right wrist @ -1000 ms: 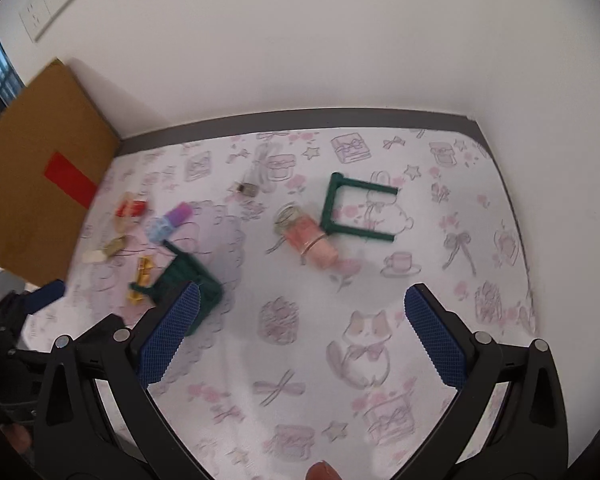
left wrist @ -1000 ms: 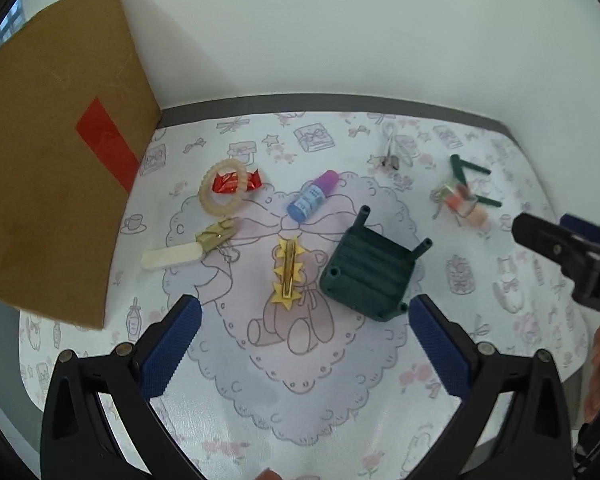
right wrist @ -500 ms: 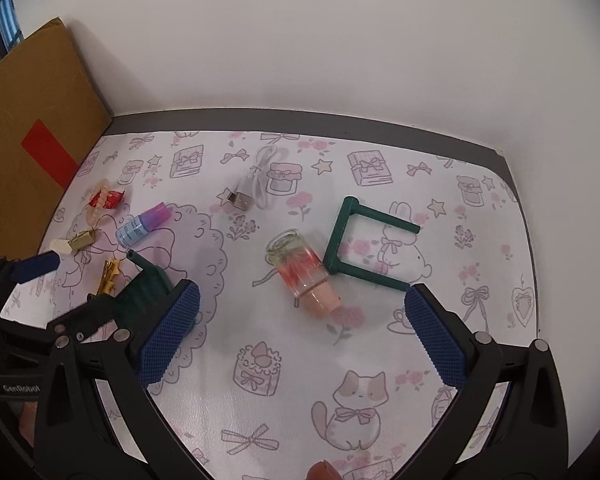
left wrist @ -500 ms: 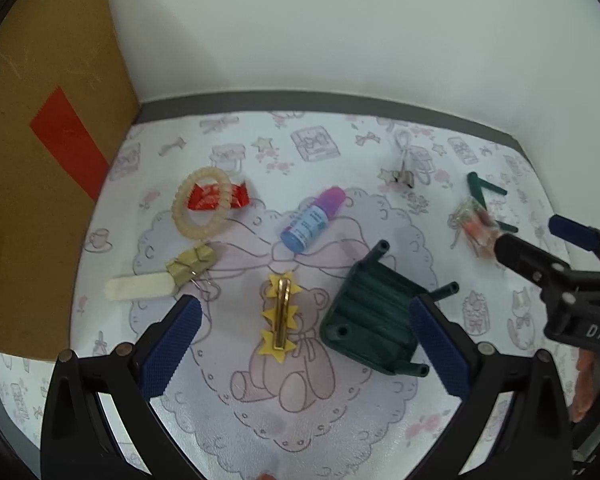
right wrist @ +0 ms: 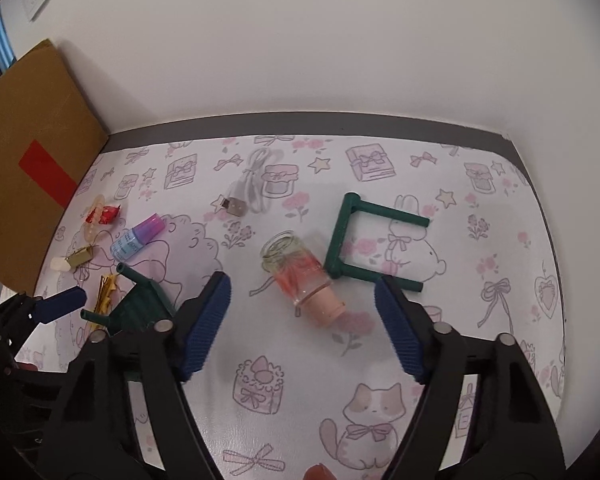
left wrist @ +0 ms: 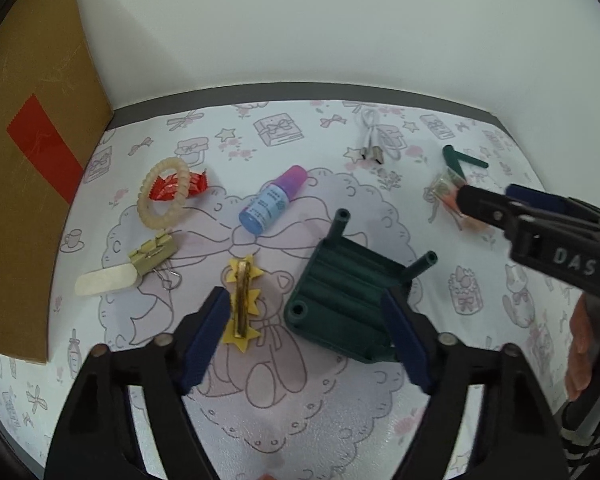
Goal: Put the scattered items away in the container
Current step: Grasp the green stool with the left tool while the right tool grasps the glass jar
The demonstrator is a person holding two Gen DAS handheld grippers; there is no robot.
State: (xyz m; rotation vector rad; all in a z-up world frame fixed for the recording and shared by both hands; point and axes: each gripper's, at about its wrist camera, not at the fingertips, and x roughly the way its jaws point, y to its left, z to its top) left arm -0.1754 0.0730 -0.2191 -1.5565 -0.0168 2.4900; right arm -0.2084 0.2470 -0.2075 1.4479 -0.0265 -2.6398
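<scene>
Green container (left wrist: pixel 346 300) tipped on the mat, framed between the left gripper (left wrist: pixel 308 336) fingers, spread wide, nothing held, right gripper (right wrist: pixel 302 326) likewise gaping around the glass jar (right wrist: pixel 300 276).

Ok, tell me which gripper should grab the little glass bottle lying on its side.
Right. The right gripper is open with the glass bottle lying just ahead between its fingers. The left gripper faces the green rack and star hair clip, farther from the bottle.

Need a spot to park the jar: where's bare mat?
Free: the near strip before the right tool, and the right side past the green U-frame. Crowded: the left, around the green rack, star clip and blue bottle.
</scene>
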